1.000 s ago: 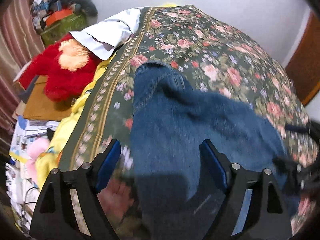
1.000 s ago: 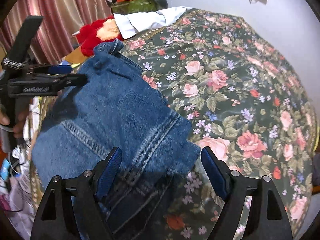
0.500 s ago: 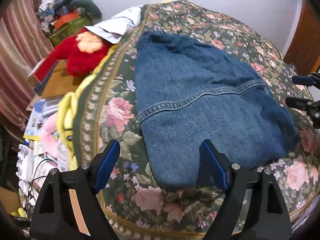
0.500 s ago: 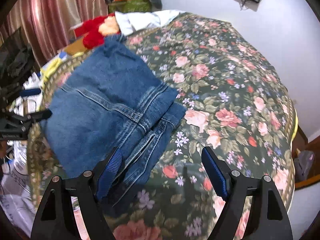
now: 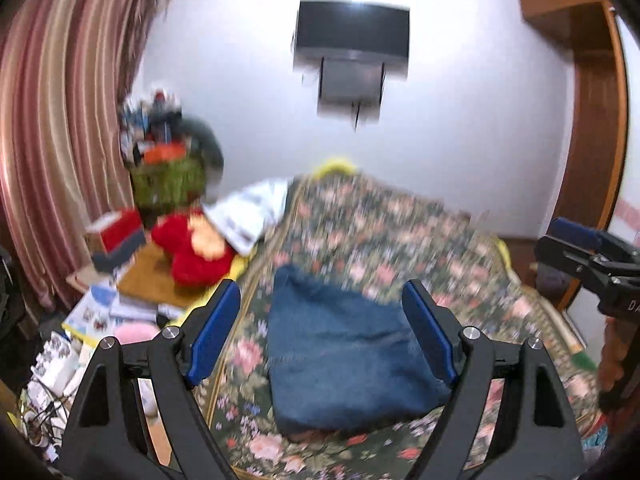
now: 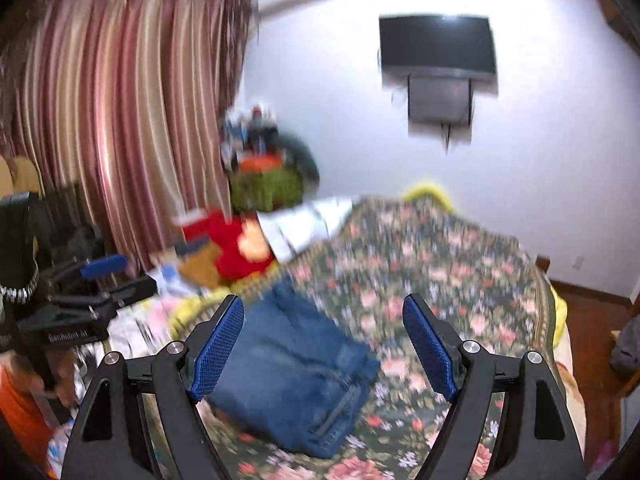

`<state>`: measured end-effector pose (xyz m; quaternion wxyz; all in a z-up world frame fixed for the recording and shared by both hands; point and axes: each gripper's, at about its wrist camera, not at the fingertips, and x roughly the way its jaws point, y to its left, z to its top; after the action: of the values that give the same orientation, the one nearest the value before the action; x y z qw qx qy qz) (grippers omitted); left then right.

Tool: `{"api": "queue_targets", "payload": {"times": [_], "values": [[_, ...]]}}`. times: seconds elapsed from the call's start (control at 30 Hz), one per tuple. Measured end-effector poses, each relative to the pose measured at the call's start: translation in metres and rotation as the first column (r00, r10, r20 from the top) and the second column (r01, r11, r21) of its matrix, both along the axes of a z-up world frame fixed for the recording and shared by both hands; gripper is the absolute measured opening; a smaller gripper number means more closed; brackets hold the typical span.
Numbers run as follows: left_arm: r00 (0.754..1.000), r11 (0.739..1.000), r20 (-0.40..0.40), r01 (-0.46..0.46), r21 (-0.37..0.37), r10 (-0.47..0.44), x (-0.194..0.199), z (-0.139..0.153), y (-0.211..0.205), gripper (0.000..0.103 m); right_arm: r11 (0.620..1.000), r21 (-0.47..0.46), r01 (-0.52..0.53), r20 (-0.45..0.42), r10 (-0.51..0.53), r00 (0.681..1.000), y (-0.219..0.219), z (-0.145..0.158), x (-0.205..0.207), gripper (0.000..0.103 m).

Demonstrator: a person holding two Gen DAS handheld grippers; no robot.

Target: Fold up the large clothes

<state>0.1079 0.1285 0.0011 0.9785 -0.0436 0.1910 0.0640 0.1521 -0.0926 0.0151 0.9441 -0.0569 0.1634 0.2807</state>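
With the folded jeans (image 5: 344,356) lying at lower centre on the floral bedspread (image 5: 400,232), the left gripper (image 5: 322,334) and right gripper (image 6: 324,344), jaws wide and empty, should draw clear without snagging the denim.

A red plush toy (image 5: 192,254) lies beside the floral bedspread (image 5: 384,232), below striped curtains (image 5: 56,120).

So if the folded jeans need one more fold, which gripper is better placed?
Left, marginally: the folded jeans sit centred ahead of the left gripper, but off-side for the right gripper. Both are open and empty.
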Motion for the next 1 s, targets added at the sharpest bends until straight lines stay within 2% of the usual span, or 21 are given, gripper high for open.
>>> {"api": "queue_targets", "payload": {"times": [0.2,0.3,0.43,0.53,1.0], "values": [[0.990,0.999,0.143,-0.013,0.044,0.006,-0.048,0.028,-0.026,0.083,0.994,0.107,0.016,0.095,-0.027,0.995,-0.008,0.021,-0.056,0.080],[0.985,0.998,0.173,-0.031,0.048,0.022,-0.064,0.030,-0.033,0.083,0.991,0.127,0.030,0.100,-0.043,0.994,-0.008,0.020,-0.074,0.085],[0.984,0.998,0.174,-0.048,0.047,0.039,-0.074,0.027,-0.041,0.087,0.993,0.102,0.059,0.118,-0.071,0.990,-0.006,0.012,-0.092,0.103],[0.984,0.997,0.169,-0.062,0.051,0.053,-0.077,0.023,-0.046,0.093,0.994,0.057,0.088,0.142,-0.096,0.985,-0.001,0.007,-0.100,0.103],[0.987,0.997,0.143,-0.073,0.010,0.070,-0.078,0.012,-0.046,0.096,0.992,0.061,0.112,0.098,-0.117,0.988,-0.009,0.000,-0.095,0.103]]}}
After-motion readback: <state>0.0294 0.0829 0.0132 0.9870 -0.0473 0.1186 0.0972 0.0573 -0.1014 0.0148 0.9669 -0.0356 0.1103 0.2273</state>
